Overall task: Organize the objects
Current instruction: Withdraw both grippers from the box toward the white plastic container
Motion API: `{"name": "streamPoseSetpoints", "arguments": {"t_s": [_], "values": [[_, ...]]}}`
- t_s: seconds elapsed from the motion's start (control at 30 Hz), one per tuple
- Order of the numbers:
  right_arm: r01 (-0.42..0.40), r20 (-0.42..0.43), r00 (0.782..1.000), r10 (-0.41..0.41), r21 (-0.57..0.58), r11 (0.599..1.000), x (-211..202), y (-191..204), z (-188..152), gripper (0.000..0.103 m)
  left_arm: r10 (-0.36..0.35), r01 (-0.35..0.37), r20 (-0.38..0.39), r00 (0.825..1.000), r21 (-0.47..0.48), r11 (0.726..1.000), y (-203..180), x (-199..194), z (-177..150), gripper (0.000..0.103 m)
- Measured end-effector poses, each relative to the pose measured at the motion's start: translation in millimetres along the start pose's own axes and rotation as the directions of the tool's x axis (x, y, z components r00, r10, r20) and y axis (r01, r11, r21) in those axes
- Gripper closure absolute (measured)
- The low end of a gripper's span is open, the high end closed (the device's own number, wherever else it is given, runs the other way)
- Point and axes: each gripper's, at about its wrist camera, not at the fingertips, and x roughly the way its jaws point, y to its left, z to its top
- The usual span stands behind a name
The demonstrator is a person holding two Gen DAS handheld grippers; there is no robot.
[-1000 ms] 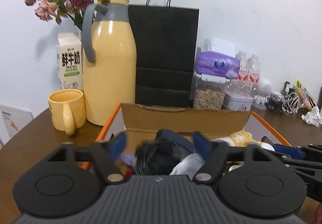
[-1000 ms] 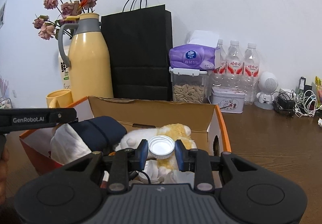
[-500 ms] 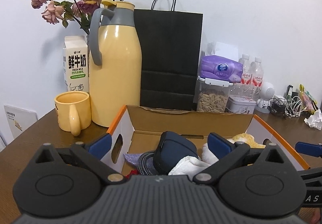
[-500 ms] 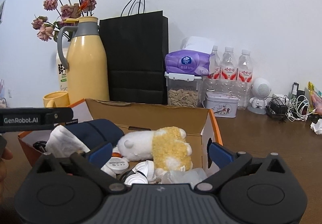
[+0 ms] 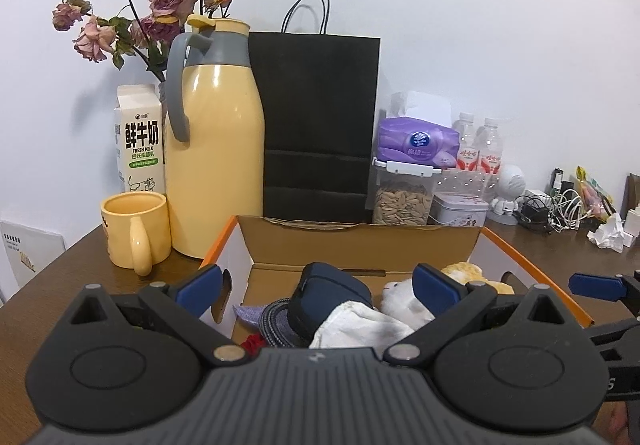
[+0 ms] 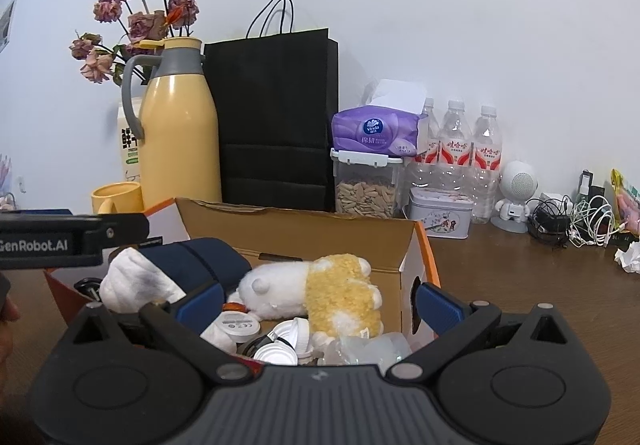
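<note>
The left gripper (image 5: 318,287) hangs over the near edge of the box (image 5: 360,245), its blue fingers (image 5: 199,282) spread wide with nothing between them; the right gripper (image 6: 320,303) hangs over the same box from the other side, its jaws likewise wide apart and holding nothing; the box, cardboard with an orange rim, sits on the brown bench (image 6: 520,285) and serves as landmark for the rest; inside it, toward the left, lie a navy pouch (image 5: 332,293) and a white cloth (image 5: 360,327) resting against the pouch; a grey-blue fabric piece (image 5: 276,319) lies just left of the pouch; toward the right of the box lies a plush toy (image 6: 316,287), white and yellow, on its side; in front of the toy, at the box's near edge, sit white lids (image 6: 276,353), a small round case (image 6: 239,325) and crumpled clear plastic (image 6: 368,351); behind the box stands a black bag (image 5: 316,125); behind it to the left stand a yellow flask (image 5: 216,157), a mug (image 5: 134,231) and a milk carton (image 5: 138,141), with dried roses (image 5: 160,5) above; behind it to the right are a seed jar (image 6: 366,189) with a tissue pack (image 6: 376,135) on top, a tin (image 6: 440,211), water bottles (image 6: 456,149) and a white speaker (image 6: 516,189); cables (image 6: 576,221) lie far right of the box
</note>
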Motion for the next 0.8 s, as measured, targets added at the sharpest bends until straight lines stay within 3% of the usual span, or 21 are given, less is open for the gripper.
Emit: {"name": "streamPoseSetpoints", "arguments": {"t_s": [0.33,0.8], "values": [[-0.015,0.005,1.000,0.016,-0.037,0.999,-23,-1,-7,0.000,-0.024,0.023,0.018,1.000,0.023,0.999,-5,-26,-11,0.000],[-0.023,-0.053,0.998,0.019,-0.075,0.997,-53,-13,-33,0.000,-0.053,0.054,-0.057,0.997,0.023,0.998,-13,-56,-42,0.000]]}}
